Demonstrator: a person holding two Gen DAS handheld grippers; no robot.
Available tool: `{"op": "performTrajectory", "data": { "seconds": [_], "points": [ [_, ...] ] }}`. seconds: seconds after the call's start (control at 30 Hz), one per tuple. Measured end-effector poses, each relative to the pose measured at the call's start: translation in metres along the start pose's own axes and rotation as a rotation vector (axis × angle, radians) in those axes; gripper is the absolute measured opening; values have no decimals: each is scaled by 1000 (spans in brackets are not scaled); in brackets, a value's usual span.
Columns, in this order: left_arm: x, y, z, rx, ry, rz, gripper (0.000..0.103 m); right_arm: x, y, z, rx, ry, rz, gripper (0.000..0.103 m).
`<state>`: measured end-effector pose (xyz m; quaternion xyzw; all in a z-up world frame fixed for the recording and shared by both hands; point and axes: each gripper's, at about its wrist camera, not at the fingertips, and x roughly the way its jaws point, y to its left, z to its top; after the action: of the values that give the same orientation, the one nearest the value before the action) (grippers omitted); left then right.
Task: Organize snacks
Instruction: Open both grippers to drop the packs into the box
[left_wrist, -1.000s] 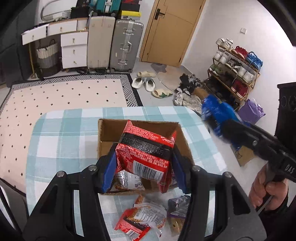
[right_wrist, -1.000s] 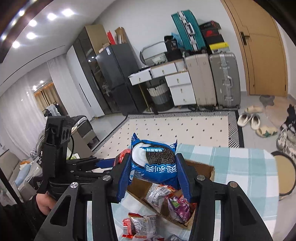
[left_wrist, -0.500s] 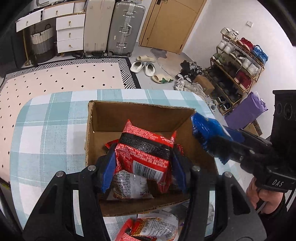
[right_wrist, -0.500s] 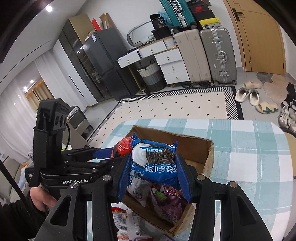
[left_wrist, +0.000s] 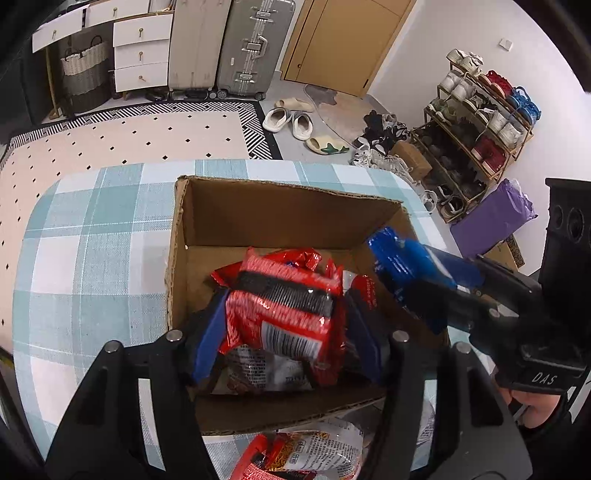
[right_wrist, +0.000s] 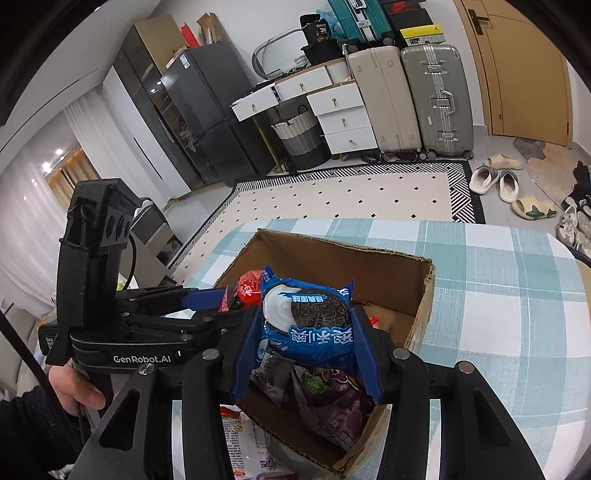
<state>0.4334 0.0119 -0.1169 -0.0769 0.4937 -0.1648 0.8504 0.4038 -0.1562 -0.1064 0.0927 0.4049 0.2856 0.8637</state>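
Left tool (left_wrist: 282, 325) is clamped on my red packet (left_wrist: 284, 306), blue pads pressing both its sides, and I have it hanging inside the open top of the box (left_wrist: 258, 218), above a pale packet (left_wrist: 266, 369) lying on the box floor. My right tool (right_wrist: 304, 347) is shut on the blue cookie pack (right_wrist: 308, 325), held over the near right corner of the same box; from the left camera that pack (left_wrist: 402, 258) pokes in over the right wall. Below it in the box I see a purple packet (right_wrist: 340, 398) and a white one (right_wrist: 271, 373). Outside the box, against its near wall, a red-and-white packet (left_wrist: 306, 454) lies on the checked tabletop (left_wrist: 92, 240). Past the tabletop: a dotted rug (left_wrist: 129, 133), suitcases (left_wrist: 251, 48), slippers (left_wrist: 288, 120) and a shoe rack (left_wrist: 480, 110)
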Motion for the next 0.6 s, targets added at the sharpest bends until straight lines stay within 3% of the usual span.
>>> {"op": "performTrajectory", "data": {
  "seconds": [0.17, 0.27, 0.33, 0.47, 0.53, 0.6],
  "points": [
    [-7, 1, -1, 14, -12, 20, 69, -3, 3, 2, -9, -2, -11, 53],
    [-20, 1, -2, 2, -39, 25, 79, -8, 6, 2, -14, -6, -12, 57],
    [-30, 0, -4, 1, -58, 33, 79, -18, 11, 2, -20, -33, -26, 65],
    [-57, -6, -14, 9, -111, 62, 79, -44, 22, 0, -42, -92, -12, 66],
    [-74, -12, -21, 22, -148, 88, 79, -58, 30, -2, -57, -121, -14, 73],
    [-89, -18, -29, 34, -177, 103, 79, -71, 36, -5, -66, -141, -12, 74]
  ]
}}
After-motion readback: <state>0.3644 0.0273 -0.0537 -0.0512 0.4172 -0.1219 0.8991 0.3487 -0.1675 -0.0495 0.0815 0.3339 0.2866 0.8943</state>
